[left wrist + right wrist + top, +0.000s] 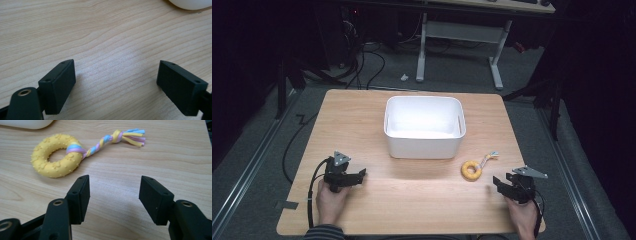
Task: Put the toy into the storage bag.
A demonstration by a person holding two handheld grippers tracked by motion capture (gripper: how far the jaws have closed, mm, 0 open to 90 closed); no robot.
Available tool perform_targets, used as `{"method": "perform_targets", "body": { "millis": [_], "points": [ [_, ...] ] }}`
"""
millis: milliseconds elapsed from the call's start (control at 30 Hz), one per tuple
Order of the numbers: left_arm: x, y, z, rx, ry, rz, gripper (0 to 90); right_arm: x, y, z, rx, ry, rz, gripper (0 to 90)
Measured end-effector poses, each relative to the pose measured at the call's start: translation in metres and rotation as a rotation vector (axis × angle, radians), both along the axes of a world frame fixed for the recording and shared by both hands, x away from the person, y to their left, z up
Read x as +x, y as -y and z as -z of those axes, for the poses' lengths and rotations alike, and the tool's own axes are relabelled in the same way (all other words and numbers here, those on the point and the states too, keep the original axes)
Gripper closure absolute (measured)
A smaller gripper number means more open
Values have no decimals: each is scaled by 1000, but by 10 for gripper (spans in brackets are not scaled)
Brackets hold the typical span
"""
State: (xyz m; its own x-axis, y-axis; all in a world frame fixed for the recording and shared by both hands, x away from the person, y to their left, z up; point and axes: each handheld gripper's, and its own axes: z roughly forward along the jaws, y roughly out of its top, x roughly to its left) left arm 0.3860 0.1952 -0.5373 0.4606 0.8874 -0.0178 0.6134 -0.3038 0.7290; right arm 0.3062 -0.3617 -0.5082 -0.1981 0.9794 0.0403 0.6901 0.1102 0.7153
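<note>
A yellow, knobbly rubber ring toy with a braided tail of blue, pink and yellow cord lies flat on the pale wood-grain counter, just beside the front right corner of a white, rounded-corner plastic tub but apart from it. The cord is looped through the ring and runs away from it toward the counter's right edge, ending in a knot and a loose fringe.

The ring looks light and slightly yielding, its studded surface likely to give good purchase; the cord looks limp and would probably swing free once the toy is lifted. The surest hold appears to be across the ring's band on the near side, one jaw through the hole and one outside, or else on the knot, which would leave the ring dangling.

The right tongs sit low over the counter near the toy, pointed at bare wood just beside the ring, jaws spread wide with nothing between them. In the high view they rest at the counter's front right, held by the person's right hand.

The left tongs are likewise wide apart and empty over bare wood, at the front left, well apart from the toy. The tub stands at the counter's centre, apparently empty.
</note>
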Motion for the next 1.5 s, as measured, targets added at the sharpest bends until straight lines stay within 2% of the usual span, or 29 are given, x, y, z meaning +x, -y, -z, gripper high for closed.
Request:
{"method": "perform_targets", "body": {
  "millis": [200, 500, 633, 1000, 1300, 1500],
  "points": [
    [0, 0, 0, -2, 0, 0, 159, -2, -6, -6, 16, -25, -38, 462],
    [0, 0, 0, 1, 0, 0, 159, 3, -18, -16, 2, -44, -89, 490],
    [0, 0, 0, 0, 0, -1, 159, 13, -29, -23, -21, -72, -116, 505],
    [0, 0, 0, -3, 0, -1, 159, 33, -48, -38, -61, -88, -171, 522],
    [0, 0, 0, -3, 0, -1, 159, 49, -53, -39, -75, -107, -175, 527],
    [0, 0, 0, -3, 0, -1, 159, 61, -55, -35, -73, -156, -171, 531]
  ]
}}
